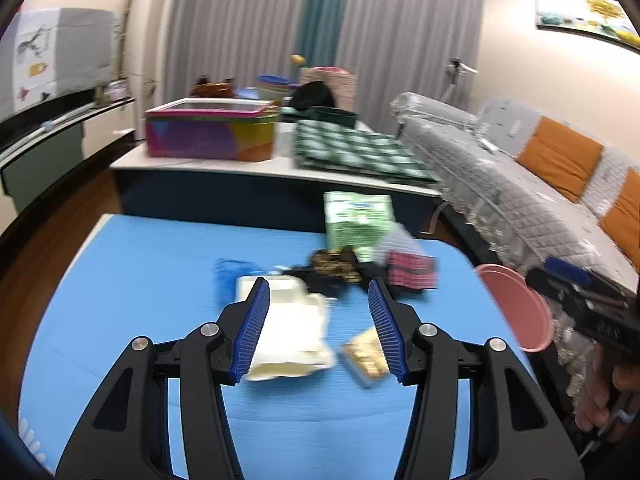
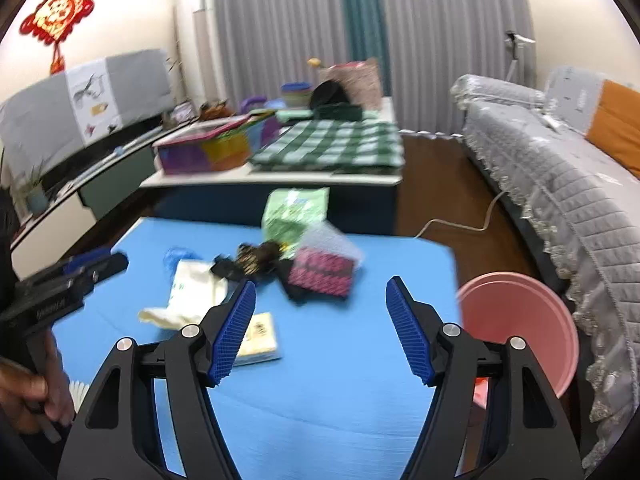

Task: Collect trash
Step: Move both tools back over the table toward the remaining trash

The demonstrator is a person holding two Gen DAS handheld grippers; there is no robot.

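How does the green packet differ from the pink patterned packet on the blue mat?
The green packet stands up at the far edge of the blue mat; the pink patterned packet lies lower, nearer the camera. The green one looks bigger and pale-printed; the pink one is dark-patterned. Both sit in the same trash cluster, untouched.

Even, soft indoor light; both fisheye views bend at dark rounded corners, with motion blur smearing everything beyond the sharp jaws.

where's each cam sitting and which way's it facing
Left wrist: on the left gripper, facing forward and down over the blue table; its open fingers and the right hand show.
Right wrist: on the right gripper, same direction; its open fingers and the left hand show.
Shared: trash pile, pink bin, sofa.
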